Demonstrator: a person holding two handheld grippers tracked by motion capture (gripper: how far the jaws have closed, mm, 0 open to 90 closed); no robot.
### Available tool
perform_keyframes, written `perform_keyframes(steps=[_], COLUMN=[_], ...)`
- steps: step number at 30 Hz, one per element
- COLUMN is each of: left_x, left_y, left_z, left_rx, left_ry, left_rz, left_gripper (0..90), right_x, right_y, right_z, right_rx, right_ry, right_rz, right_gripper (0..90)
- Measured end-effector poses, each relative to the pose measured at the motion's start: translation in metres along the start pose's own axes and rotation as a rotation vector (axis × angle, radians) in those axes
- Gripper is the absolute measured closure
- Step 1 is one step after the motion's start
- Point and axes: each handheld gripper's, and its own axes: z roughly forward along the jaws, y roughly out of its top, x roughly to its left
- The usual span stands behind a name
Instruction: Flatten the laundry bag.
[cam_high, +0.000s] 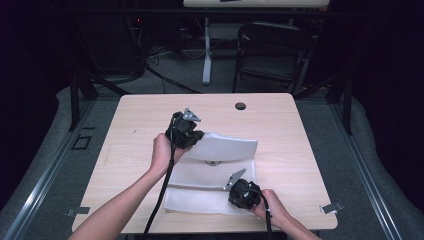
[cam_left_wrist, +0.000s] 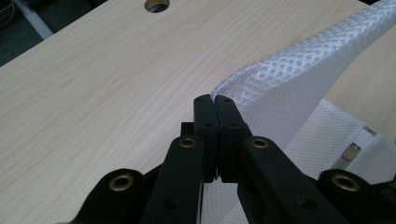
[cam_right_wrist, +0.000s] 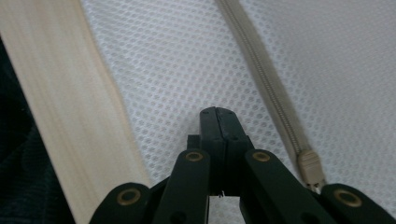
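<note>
A white mesh bag (cam_high: 215, 170) lies on the wooden table (cam_high: 145, 120), its far part folded up and over. My left gripper (cam_high: 196, 137) is shut on the bag's far left corner and holds it lifted off the table. In the left gripper view the mesh bag (cam_left_wrist: 299, 79) runs from the closed left gripper (cam_left_wrist: 215, 99) up to the right. My right gripper (cam_high: 236, 186) sits over the bag's near right part. The right gripper (cam_right_wrist: 218, 111) is shut, low over the flat mesh bag (cam_right_wrist: 177, 60), with no fabric seen between the jaws. A beige zipper (cam_right_wrist: 266, 79) ends in a pull (cam_right_wrist: 310, 169) just right of it.
A round cable hole (cam_high: 240, 106) sits near the table's far edge, also the cable hole (cam_left_wrist: 156, 4) ahead of the left gripper. Metal clips (cam_high: 332, 207) mark the front corners. A black folding chair (cam_high: 272, 50) and another table's leg (cam_high: 206, 55) stand beyond.
</note>
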Motion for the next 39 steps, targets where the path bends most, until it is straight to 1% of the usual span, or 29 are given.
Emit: perform_keyframes(steps=[2, 5, 7, 8, 12, 13, 14, 15, 18, 20, 22, 23, 26, 27, 29, 30, 32, 35, 36, 37, 39], left_x=[0.001, 0.004, 0.007, 0.008, 0.012, 0.013, 0.014, 0.015, 0.017, 0.019, 0.020, 0.021, 0.026, 0.028, 0.032, 0.033, 0.037, 0.043, 0.044, 0.044, 0.044], left_y=[0.002, 0.005, 0.006, 0.006, 0.008, 0.008, 0.007, 0.007, 0.008, 0.008, 0.008, 0.008, 0.008, 0.008, 0.007, 0.007, 0.006, 0.006, 0.006, 0.005, 0.005], left_z=[0.000, 0.002, 0.005, 0.006, 0.011, 0.012, 0.013, 0.014, 0.016, 0.016, 0.017, 0.017, 0.019, 0.020, 0.022, 0.023, 0.025, 0.028, 0.030, 0.032, 0.035], left_rx=[0.005, 0.008, 0.013, 0.013, 0.025, 0.028, 0.029, 0.037, 0.035, 0.043, 0.044, 0.045, 0.046, 0.047, 0.052, 0.053, 0.056, 0.054, 0.053, 0.050, 0.050], left_ry=[0.009, 0.024, 0.022, 0.023, 0.040, 0.043, 0.042, 0.044, 0.049, 0.057, 0.062, 0.065, 0.073, 0.083, 0.092, 0.097, 0.112, 0.122, 0.128, 0.134, 0.135], left_rz=[0.003, -0.004, -0.012, -0.015, -0.021, -0.023, -0.028, -0.026, -0.042, -0.038, -0.042, -0.045, -0.063, -0.068, -0.074, -0.078, -0.087, -0.107, -0.108, -0.114, -0.115], left_gripper=[89.7, 89.7, 89.6, 89.7, 89.6, 89.6, 89.6, 89.6, 89.6, 89.6, 89.6, 89.6, 89.6, 89.6, 89.6, 89.6, 89.5, 89.5, 89.5, 89.5, 89.4], right_x=[0.002, 0.006, 0.008, 0.008, 0.010, 0.010, 0.010, 0.010, 0.010, 0.010, 0.010, 0.011, 0.010, 0.010, 0.008, 0.007, 0.006, 0.006, 0.006, 0.006, 0.006], right_y=[-0.001, -0.002, -0.004, -0.004, -0.007, -0.007, -0.008, -0.008, -0.009, -0.010, -0.010, -0.011, -0.011, -0.011, -0.011, -0.011, -0.011, -0.010, -0.010, -0.010, -0.010], right_z=[0.000, -0.001, -0.002, -0.003, -0.003, -0.003, -0.004, -0.004, -0.004, -0.004, -0.005, -0.005, -0.006, -0.006, -0.006, -0.006, -0.005, -0.006, -0.006, -0.005, -0.005], right_rx=[0.006, 0.018, 0.024, 0.024, 0.021, 0.024, 0.024, 0.023, 0.032, 0.026, 0.038, 0.035, 0.038, 0.040, 0.036, 0.038, 0.032, 0.037, 0.042, 0.034, 0.035], right_ry=[0.021, 0.032, 0.052, 0.054, 0.086, 0.088, 0.093, 0.096, 0.107, 0.128, 0.130, 0.147, 0.144, 0.129, 0.136, 0.120, 0.128, 0.125, 0.129, 0.128, 0.127], right_rz=[-0.012, -0.040, -0.051, -0.062, -0.068, -0.079, -0.079, -0.078, -0.088, -0.079, -0.089, -0.087, -0.090, -0.093, -0.083, -0.087, -0.074, -0.074, -0.077, -0.068, -0.067], right_gripper=[90.0, 90.0, 90.0, 90.0, 90.0, 90.0, 90.0, 90.0, 90.0, 90.0, 90.0, 90.0, 90.0, 90.0, 90.0, 90.0, 90.0, 90.0, 90.0, 90.0, 90.0])
